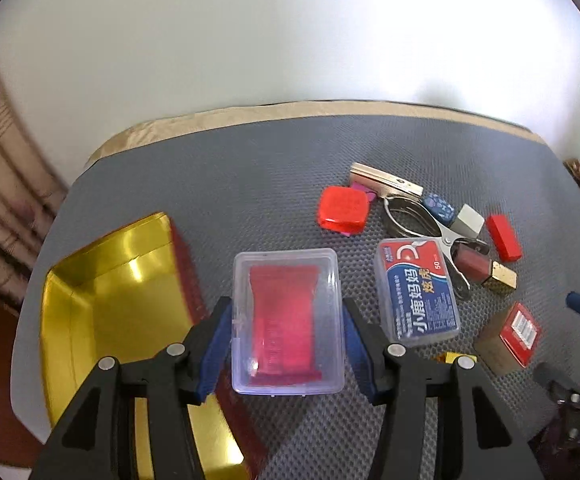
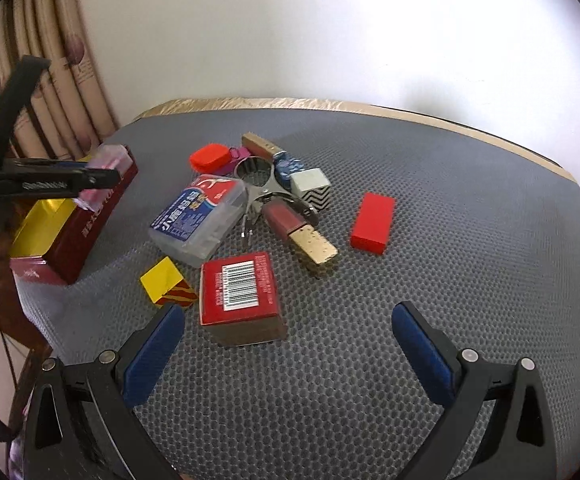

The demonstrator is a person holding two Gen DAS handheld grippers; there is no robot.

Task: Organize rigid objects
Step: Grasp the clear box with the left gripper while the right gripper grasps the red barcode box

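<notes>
At the far left sits the gold-lined box [image 1: 102, 300], red outside, on the grey mat of the bench [image 1: 250, 184]; just beside its right wall the left gripper [image 1: 288, 320] is clenched on the clear case [image 1: 288, 320] with the red insert, held up at the box's edge — so the step in hand looks like carrying one piece to the box; the next move calls for shifting left over the gold floor, lowering, then letting go. Further right lies the floss box [image 2: 198, 220], the yellow block [image 2: 166, 282], the barcode carton [image 2: 240, 294] and the lipstick [image 2: 299, 230]; the red block [image 2: 373, 223] lies apart. The right gripper [image 2: 290, 350] hangs released — nothing between its blue pads [image 2: 152, 356] — near the carton, probably its next pick.
</notes>
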